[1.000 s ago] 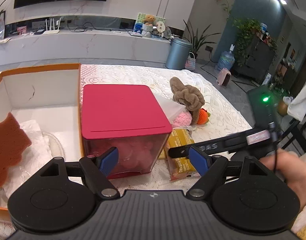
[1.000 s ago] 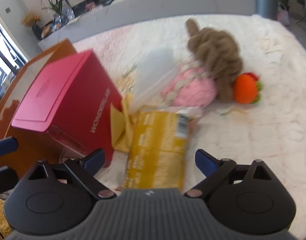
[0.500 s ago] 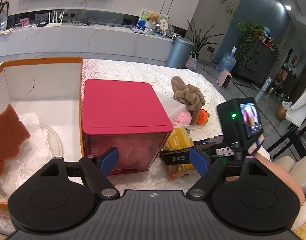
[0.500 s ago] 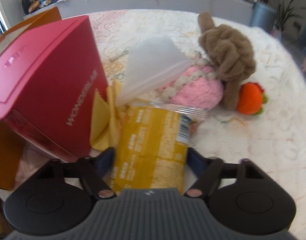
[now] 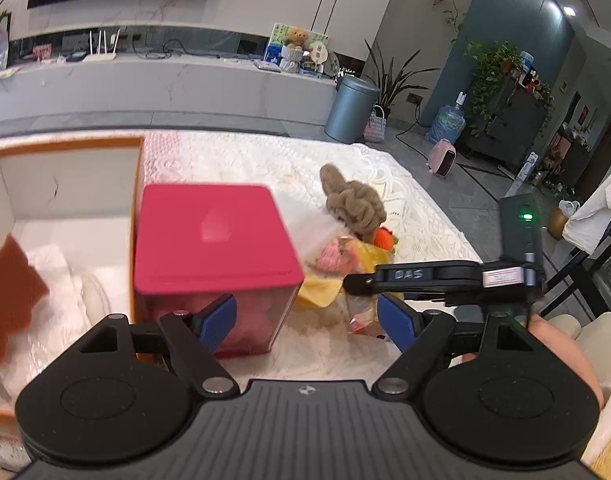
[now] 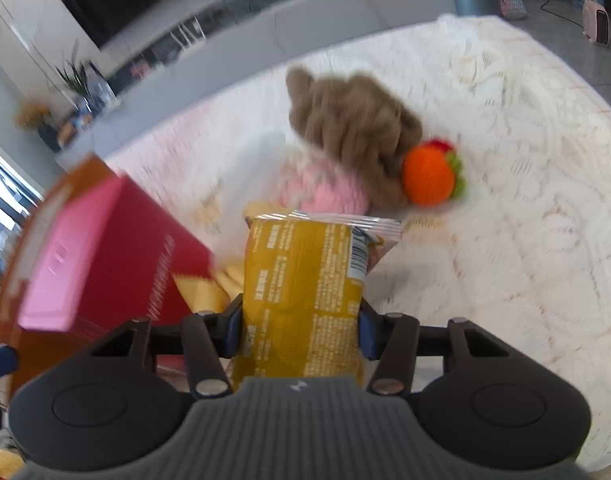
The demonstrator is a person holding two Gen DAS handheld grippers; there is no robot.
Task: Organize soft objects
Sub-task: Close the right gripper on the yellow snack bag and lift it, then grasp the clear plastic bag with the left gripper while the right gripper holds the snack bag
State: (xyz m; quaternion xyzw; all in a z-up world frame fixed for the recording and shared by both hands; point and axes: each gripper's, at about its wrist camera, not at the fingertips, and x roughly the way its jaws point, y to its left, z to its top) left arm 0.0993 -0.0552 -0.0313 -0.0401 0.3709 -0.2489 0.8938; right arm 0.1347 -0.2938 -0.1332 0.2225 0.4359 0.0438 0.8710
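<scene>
One crinkled yellow snack packet (image 6: 301,292), print blurred, perhaps lifted, sits clenched in the just-closing right claw (image 6: 301,330).

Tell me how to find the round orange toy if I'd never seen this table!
Start at the big pink box on the white lace tablecloth. Past it lies a heap of soft toys topped by a brown knotted plush. The orange toy touches that plush's right side: the only bright orange ball, with green and red trim.
</scene>
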